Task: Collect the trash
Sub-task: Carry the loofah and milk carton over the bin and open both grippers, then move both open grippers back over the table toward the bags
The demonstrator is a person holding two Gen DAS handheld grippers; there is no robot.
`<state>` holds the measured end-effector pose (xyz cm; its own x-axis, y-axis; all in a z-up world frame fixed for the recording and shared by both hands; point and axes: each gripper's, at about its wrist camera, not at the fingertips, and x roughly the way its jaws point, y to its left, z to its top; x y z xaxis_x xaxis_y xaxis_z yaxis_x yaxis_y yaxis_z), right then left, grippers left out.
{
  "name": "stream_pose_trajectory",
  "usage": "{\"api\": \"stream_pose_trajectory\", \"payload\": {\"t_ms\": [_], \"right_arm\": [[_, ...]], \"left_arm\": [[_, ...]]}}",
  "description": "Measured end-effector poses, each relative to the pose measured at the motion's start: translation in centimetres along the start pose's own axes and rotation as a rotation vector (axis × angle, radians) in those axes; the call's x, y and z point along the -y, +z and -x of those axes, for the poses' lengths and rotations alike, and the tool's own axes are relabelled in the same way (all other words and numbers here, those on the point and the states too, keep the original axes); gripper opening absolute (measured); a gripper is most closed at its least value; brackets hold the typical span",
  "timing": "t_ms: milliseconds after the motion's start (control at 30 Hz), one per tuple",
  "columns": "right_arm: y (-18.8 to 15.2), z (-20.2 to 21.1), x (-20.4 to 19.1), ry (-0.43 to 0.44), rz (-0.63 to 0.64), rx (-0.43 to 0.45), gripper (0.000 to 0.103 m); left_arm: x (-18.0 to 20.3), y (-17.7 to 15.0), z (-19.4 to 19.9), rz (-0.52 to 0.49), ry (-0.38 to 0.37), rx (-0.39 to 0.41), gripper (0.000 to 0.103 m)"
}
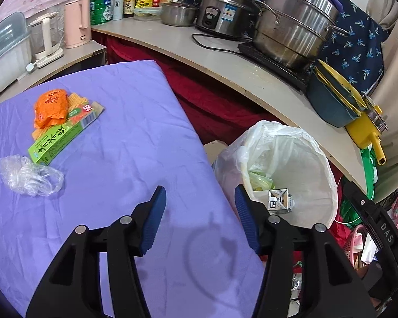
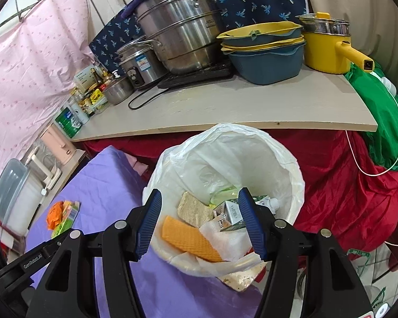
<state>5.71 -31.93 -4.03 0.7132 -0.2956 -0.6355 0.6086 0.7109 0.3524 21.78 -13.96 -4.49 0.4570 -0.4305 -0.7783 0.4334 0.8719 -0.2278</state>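
Note:
On the purple cloth (image 1: pixel 124 143) lie an orange wrapper (image 1: pixel 51 108), a green box (image 1: pixel 63 132) under it, and a crumpled clear plastic bag (image 1: pixel 29 176). My left gripper (image 1: pixel 200 198) is open and empty over the cloth's right edge, well right of that trash. A white-lined trash bin (image 1: pixel 291 159) stands beside the cloth. My right gripper (image 2: pixel 200 204) is open and empty above the bin (image 2: pixel 278 159), which holds an orange wafer-like piece (image 2: pixel 191 238), a beige sponge-like piece (image 2: pixel 193 209), a small carton (image 2: pixel 230 213) and white paper. The orange wrapper (image 2: pixel 54 216) shows far left.
A beige counter (image 1: pixel 225 61) behind carries a large steel pot (image 1: pixel 291 31), rice cooker (image 1: pixel 223 13), bottles, pink kettle (image 1: pixel 77 23), blue and yellow basins (image 2: pixel 265 53) and a yellow pot (image 2: pixel 329 50). Red cloth (image 2: pixel 331 185) hangs below it. The right gripper's body (image 1: pixel 379 228) is at right.

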Motion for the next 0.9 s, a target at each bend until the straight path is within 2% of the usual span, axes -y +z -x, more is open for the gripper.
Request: {"api": "stream_pose_trajectory", "payload": {"t_ms": [100, 467, 600, 900], "right_arm": [[-0.7, 0.2, -1.4, 0.012, 0.029, -0.008, 0.059], [-3.8, -0.3, -8.7, 0.106, 0.140, -0.070, 0.059], [-5.1, -0.8, -11.0, 0.133, 0.171, -0.100, 0.059], [-7.7, -2.6, -16.1, 0.172, 0.246, -0.157, 0.059]], "left_arm": [[-1.3, -0.4, 0.7, 0.020, 0.025, 0.014, 0.056], [-9.3, -1.3, 3.0, 0.130, 0.146, 0.041, 0.057], [-12.9, -1.9, 3.7, 0.206, 0.199, 0.057, 0.065], [-20.8, -3.0, 4.5, 0.339, 0.269, 0.048, 0.065]]}}
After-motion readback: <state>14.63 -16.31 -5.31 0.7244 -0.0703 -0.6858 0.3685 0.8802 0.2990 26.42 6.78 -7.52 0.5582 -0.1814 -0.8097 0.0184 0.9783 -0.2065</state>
